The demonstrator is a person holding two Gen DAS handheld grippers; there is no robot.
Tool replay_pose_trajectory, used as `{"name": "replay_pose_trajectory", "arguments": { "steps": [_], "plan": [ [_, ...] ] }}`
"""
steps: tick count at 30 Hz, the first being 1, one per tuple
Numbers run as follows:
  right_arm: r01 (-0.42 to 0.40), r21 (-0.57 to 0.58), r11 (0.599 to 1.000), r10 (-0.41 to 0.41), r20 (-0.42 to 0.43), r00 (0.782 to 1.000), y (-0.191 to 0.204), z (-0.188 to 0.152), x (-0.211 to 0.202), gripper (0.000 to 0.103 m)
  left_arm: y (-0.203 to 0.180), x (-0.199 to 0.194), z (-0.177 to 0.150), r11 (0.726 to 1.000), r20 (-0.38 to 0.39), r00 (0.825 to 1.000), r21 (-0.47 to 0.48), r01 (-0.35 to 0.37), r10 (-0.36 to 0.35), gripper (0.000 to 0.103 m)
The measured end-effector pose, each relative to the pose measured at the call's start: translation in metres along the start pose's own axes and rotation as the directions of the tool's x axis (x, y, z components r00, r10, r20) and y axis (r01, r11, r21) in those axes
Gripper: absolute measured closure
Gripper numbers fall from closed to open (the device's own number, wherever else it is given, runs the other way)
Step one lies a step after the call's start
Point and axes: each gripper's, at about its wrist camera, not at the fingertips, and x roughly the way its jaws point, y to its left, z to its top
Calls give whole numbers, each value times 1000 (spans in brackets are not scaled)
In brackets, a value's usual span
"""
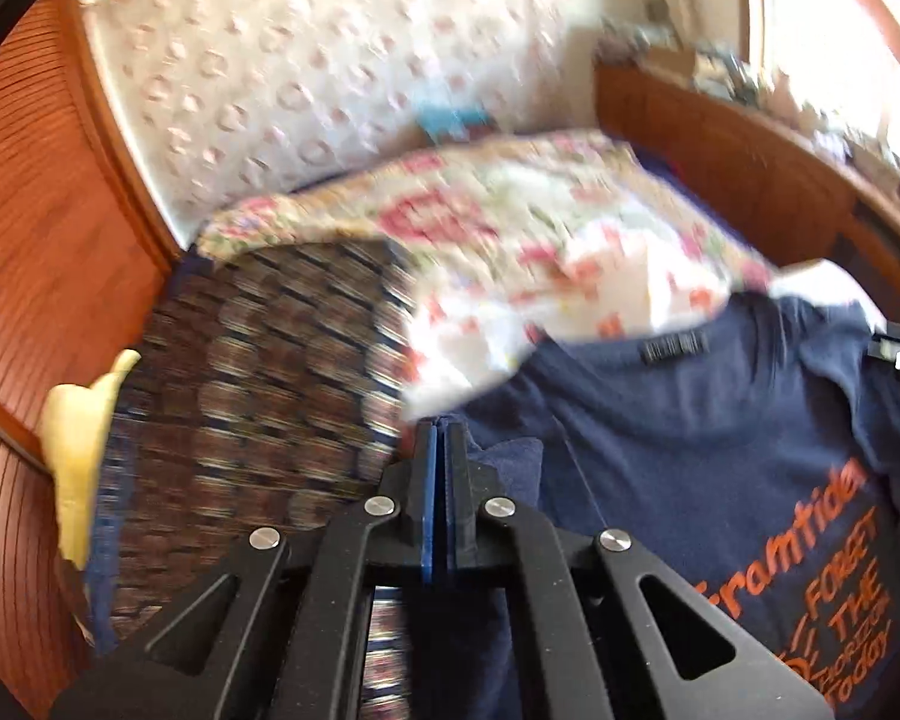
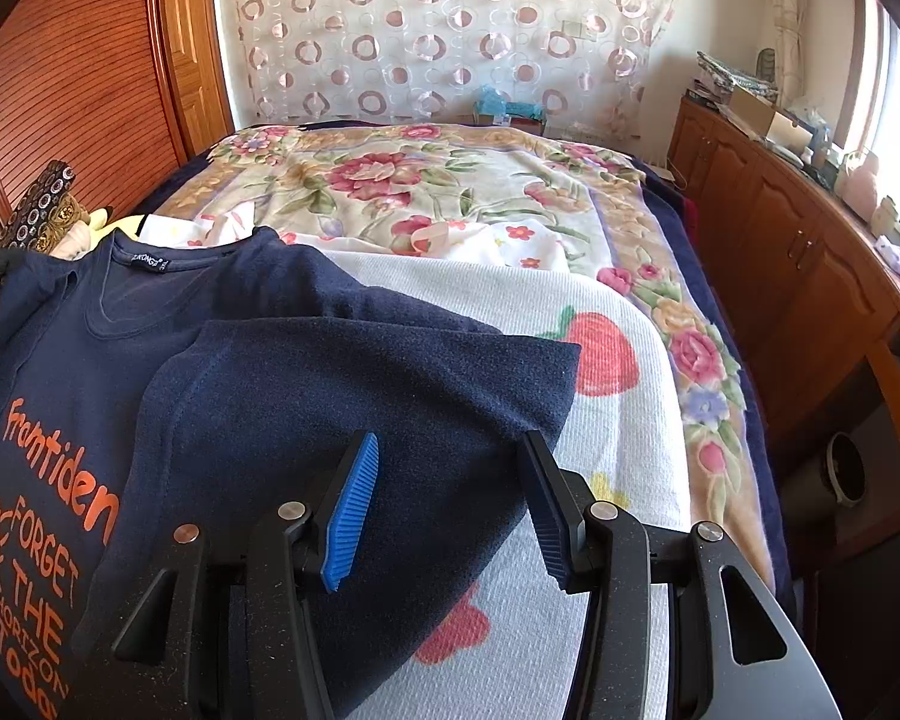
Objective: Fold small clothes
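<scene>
The left gripper (image 1: pixel 441 429) is clenched tight, its blue pads pressed together at the edge of a navy T-shirt (image 1: pixel 678 438); whether cloth is pinched between them cannot be told. The right gripper (image 2: pixel 450 456) stands released, its ribbed blue pads (image 2: pixel 352 510) apart above the shirt's folded-over right side, gripping nothing. The shirt, printed with orange lettering (image 2: pixel 36 546), lies face up on a white strawberry-print towel (image 2: pixel 600 360) spread over a floral blanket (image 2: pixel 438 180) on the bed. A dark patterned cushion (image 1: pixel 258 420) sits to the shirt's left, a wooden cabinet (image 2: pixel 798 276) to the right.
</scene>
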Motion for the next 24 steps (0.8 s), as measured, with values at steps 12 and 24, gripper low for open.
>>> {"name": "replay_pose_trajectory", "arguments": {
  "steps": [12,24],
  "plan": [
    [-7,26,1000,7,8,1000,-8,0,-1,53,48,-20,-11,994,72,997,-113,11,-3,101],
    [24,64,998,-22,-31,999,-23,12,7,53,45,-39,-20,989,122,991,-124,75,-60,101]
  ]
}}
